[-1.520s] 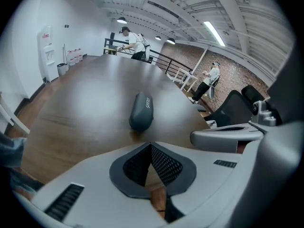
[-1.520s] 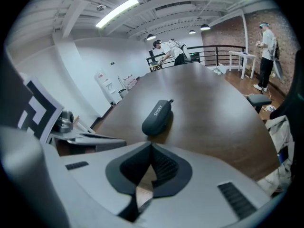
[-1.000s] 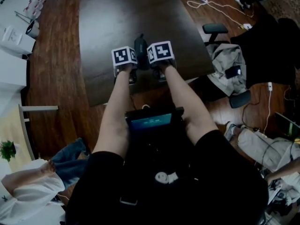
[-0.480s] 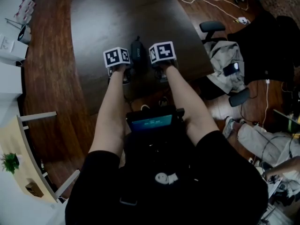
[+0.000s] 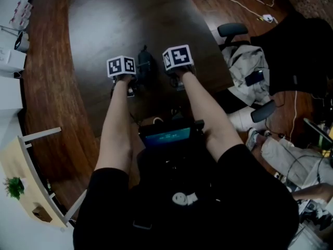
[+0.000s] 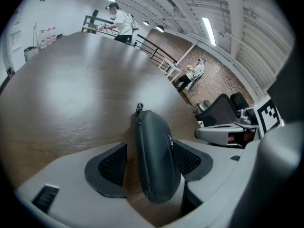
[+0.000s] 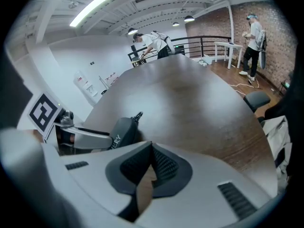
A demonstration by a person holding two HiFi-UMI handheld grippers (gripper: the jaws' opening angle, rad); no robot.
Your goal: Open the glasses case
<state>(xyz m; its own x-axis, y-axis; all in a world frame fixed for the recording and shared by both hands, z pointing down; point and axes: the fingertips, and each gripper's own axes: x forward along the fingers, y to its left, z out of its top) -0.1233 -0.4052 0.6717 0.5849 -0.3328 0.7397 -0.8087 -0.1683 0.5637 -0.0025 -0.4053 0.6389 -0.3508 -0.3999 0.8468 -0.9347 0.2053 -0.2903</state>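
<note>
Dark grey hard-shell glasses case [image 6: 154,141] on brown wooden tabletop [image 6: 71,94], closed, zip pull [image 6: 139,107] at far end, pale lettering on right flank. Lies lengthwise between jaws of left gripper [image 6: 149,163]. Jaws spread wide, just been opening, case in the gap. Strip of bare wood visible between left pad [image 6: 113,165] and case. Right pad [image 6: 186,158] partly behind the case, contact there unclear. In head view, case [image 5: 144,61] between the two marker cubes, with left cube [image 5: 121,65] just beside it and right cube [image 5: 178,56] a little apart. Right gripper [image 7: 151,163] just to the right of case, jaws brought together at the tips, nothing between them, only tabletop beneath. Same case [image 7: 121,129] at lower left of right gripper view, partly behind the left gripper's grey jaw. Both forearms stretched forward over near edge of tabletop, grippers tilted downward and away from the body. Black office chair [image 5: 234,30] with pale jacket [image 5: 240,61] draped on it, off the right side of tabletop. People standing by a far railing in both gripper views.
</note>
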